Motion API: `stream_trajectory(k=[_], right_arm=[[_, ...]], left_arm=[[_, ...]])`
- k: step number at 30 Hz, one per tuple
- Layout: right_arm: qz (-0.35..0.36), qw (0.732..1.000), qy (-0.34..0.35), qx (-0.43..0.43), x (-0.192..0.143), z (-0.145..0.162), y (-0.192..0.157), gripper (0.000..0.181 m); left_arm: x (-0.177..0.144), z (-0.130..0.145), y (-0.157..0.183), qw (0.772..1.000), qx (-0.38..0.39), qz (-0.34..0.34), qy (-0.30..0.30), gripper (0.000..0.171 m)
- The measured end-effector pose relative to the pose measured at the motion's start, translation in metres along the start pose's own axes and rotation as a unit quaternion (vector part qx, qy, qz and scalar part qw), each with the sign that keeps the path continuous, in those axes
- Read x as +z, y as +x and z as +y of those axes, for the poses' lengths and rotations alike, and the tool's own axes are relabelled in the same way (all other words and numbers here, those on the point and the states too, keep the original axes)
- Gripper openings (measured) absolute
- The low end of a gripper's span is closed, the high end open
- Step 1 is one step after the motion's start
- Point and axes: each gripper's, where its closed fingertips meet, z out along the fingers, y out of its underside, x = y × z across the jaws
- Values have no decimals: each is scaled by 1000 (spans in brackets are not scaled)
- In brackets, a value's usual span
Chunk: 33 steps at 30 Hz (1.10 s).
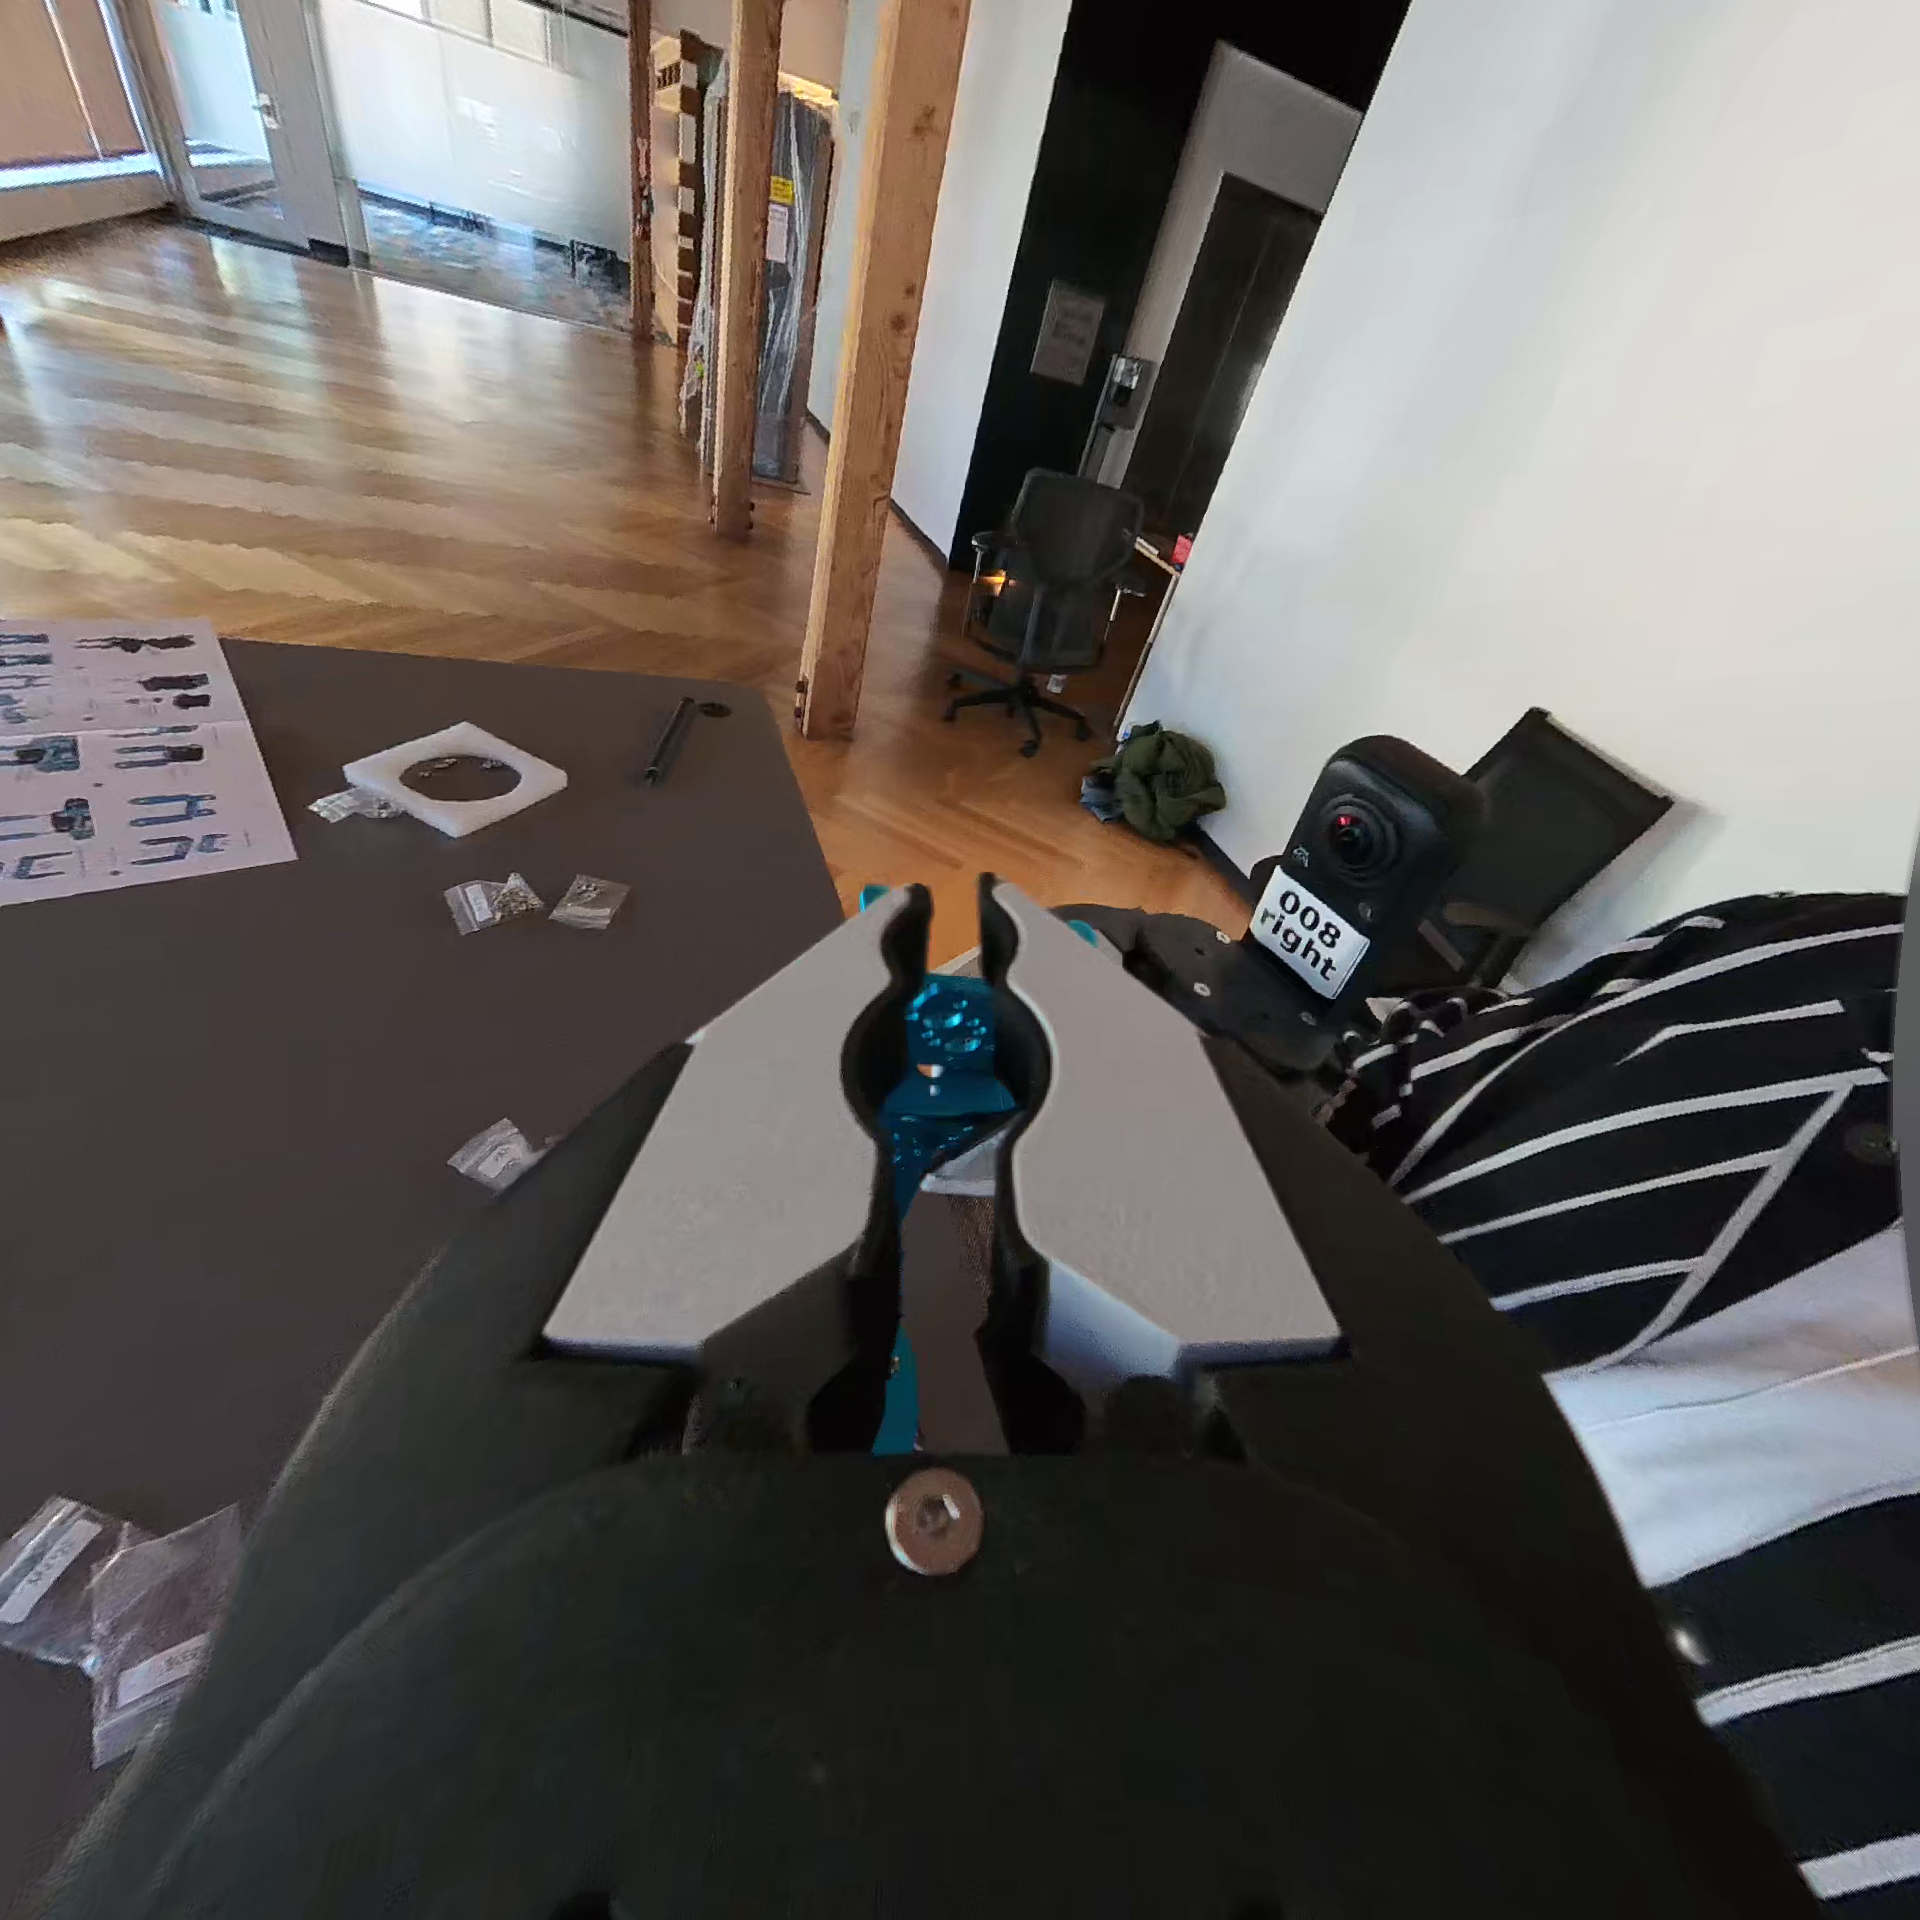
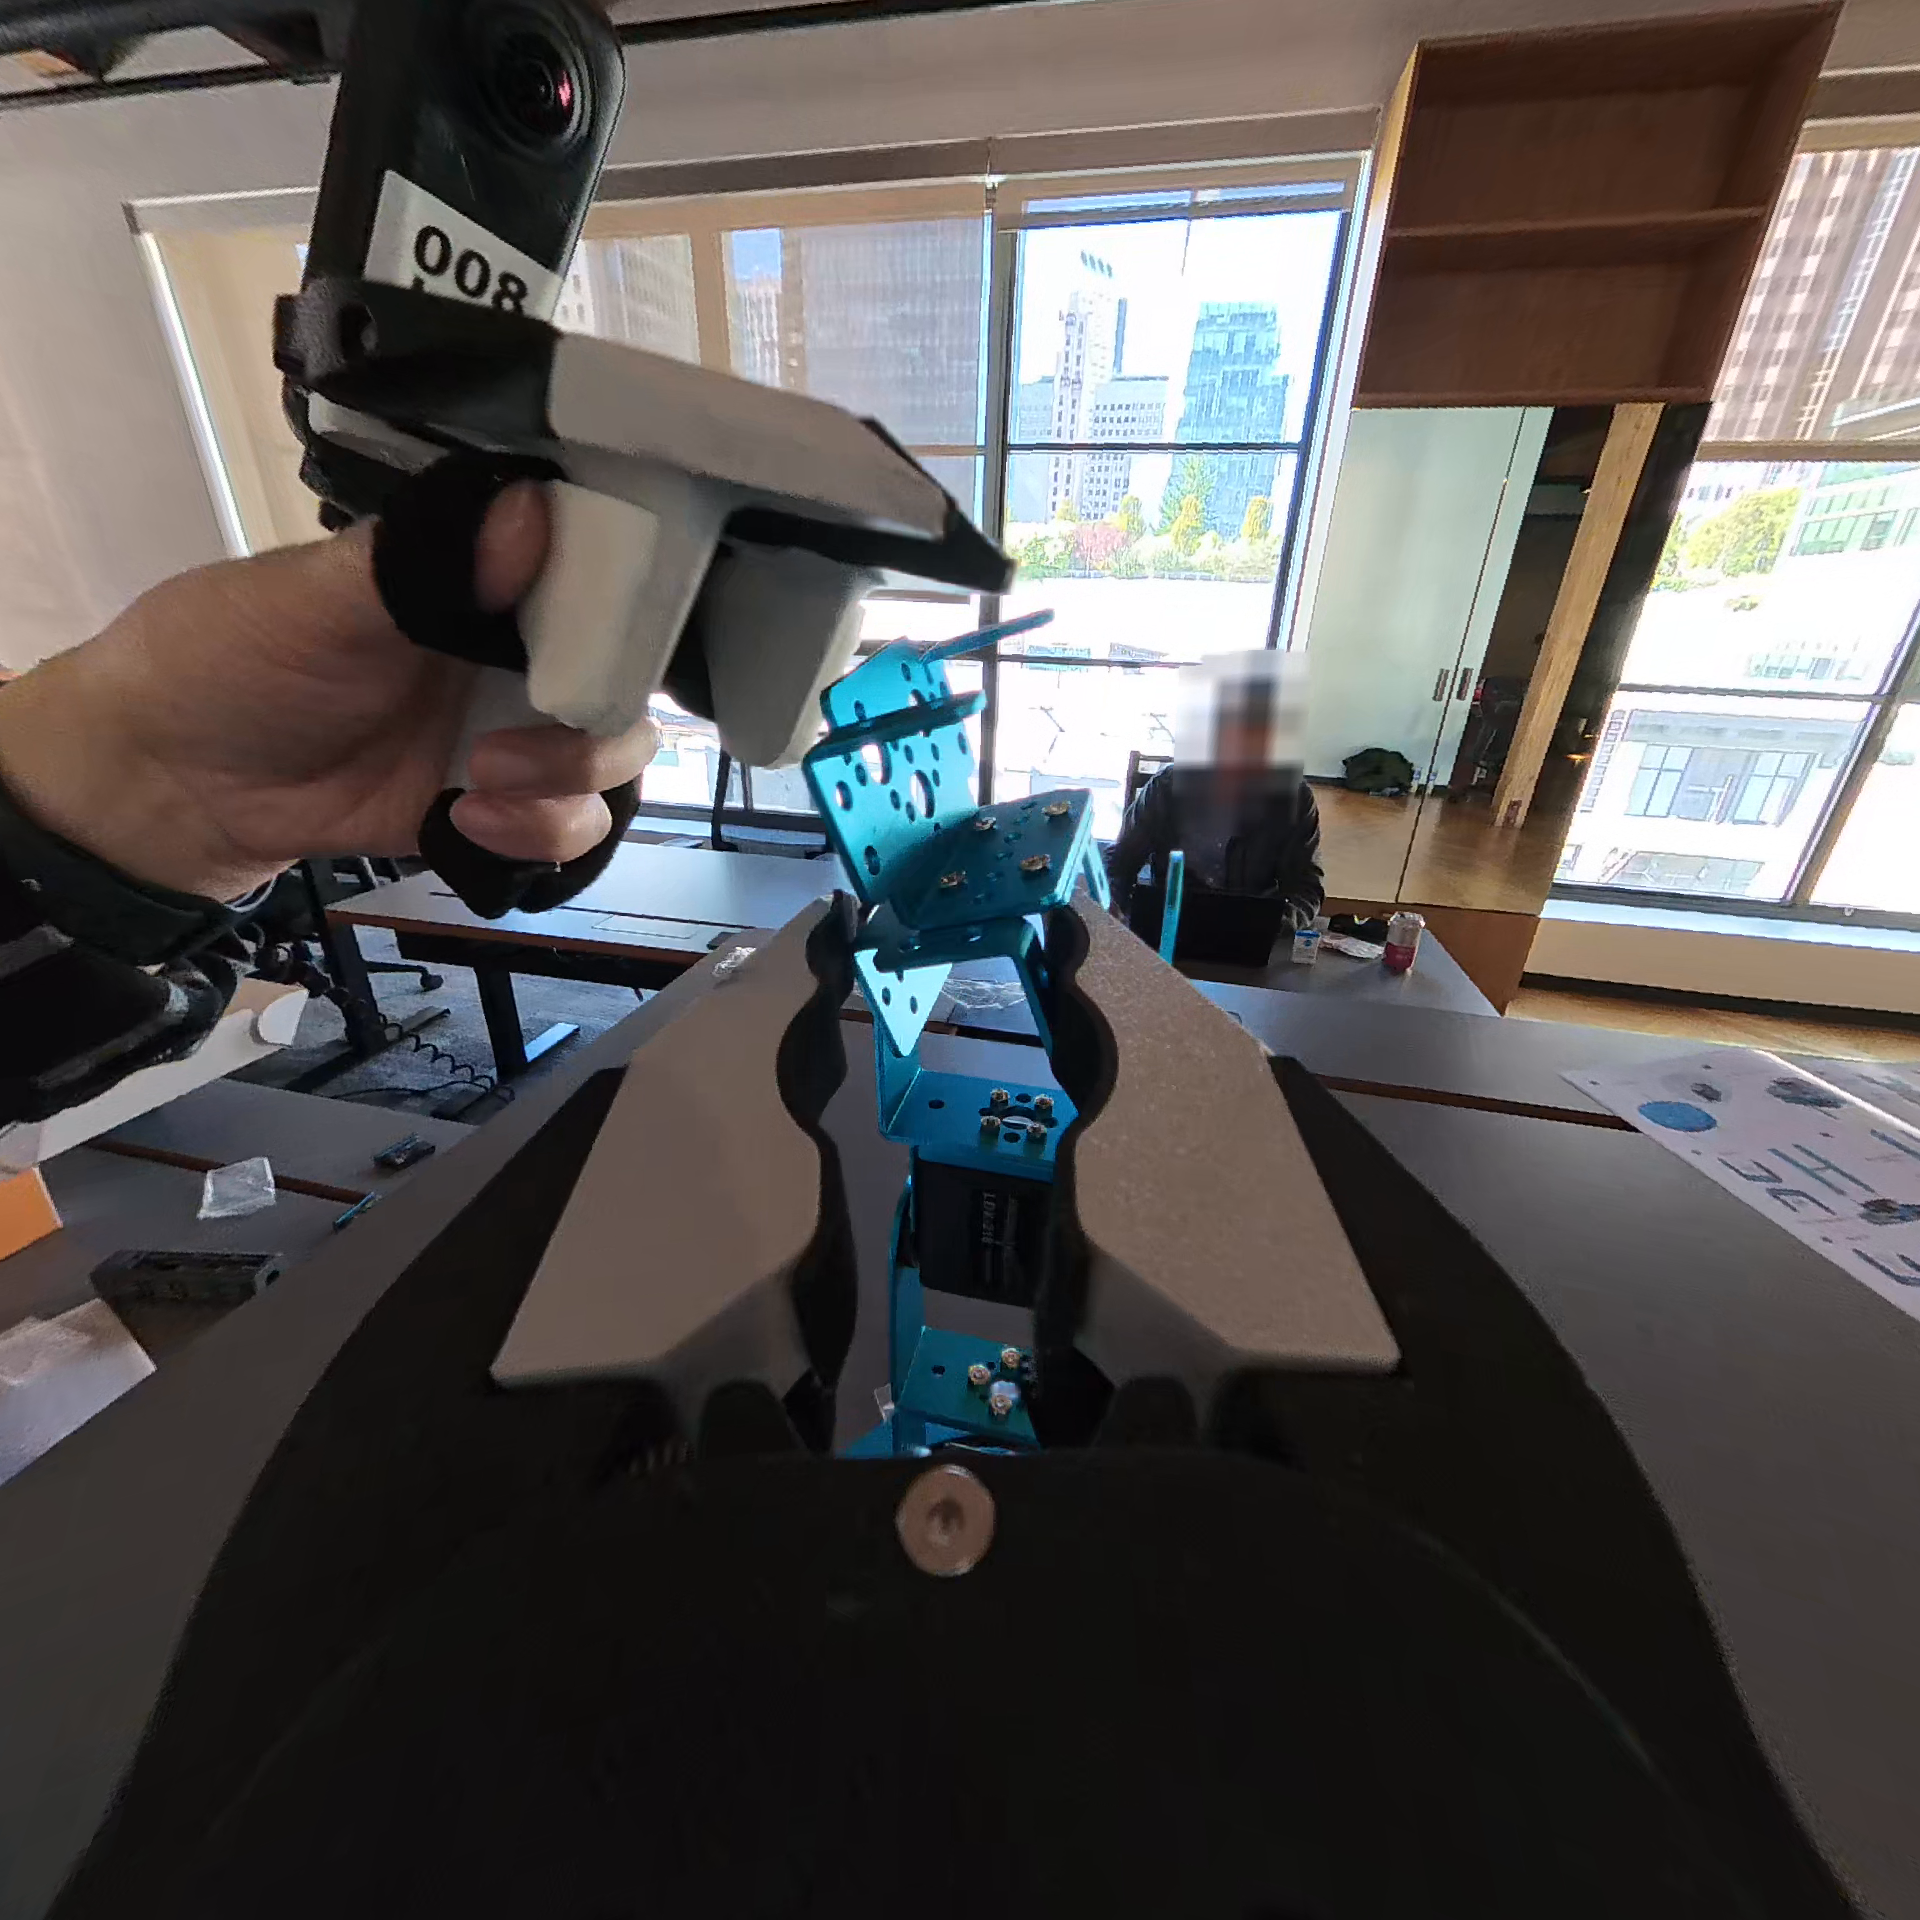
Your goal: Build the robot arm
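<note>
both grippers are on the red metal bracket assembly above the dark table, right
Not quite: the bracket assembly is blue, not red, as the right wrist view shows plainly. The rest holds: the right gripper is closed around its lower part, and the left gripper is shut on its upper part, above the dark table.

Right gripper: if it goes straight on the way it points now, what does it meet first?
The right gripper is already closed around the blue bracket assembly. Straight on, that assembly's upper perforated plate comes first, with the left gripper just above it; depth is unclear.
</note>
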Motion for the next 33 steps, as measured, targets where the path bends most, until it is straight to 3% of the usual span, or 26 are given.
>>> stream_trajectory(k=[1, 11, 15, 18, 20, 25, 29, 33], right_arm=[[-1, 1000, 2, 6, 1, 0, 0, 34], [-45, 994, 25, 96, 2, -3, 0, 34], [-49, 995, 24, 84, 1, -2, -4, 34], [-44, 996, 22, 71, 0, -2, -4, 34], [-44, 996, 20, 73, 0, -2, -4, 34], [-42, 997, 16, 67, 1, -2, -5, 33], [-42, 997, 14, 65, 1, -3, -5, 33], [-40, 997, 14, 62, 1, -3, -5, 34]], left_arm=[[0, 2, -1, 1000, 3, 0, -4, 0], [5, 2, 5, 1000, -3, 14, -14, 0], [-9, -14, 7, 999, 26, 11, 41, 0], [-21, -26, -5, 996, 27, -28, 81, 25], [-21, -21, -17, 996, 18, -54, 65, 37], [-3, 6, -20, 999, -4, -48, -15, 32], [2, 9, -20, 999, -11, -37, -22, 33], [4, 10, -18, 998, -64, 6, -25, 11]])
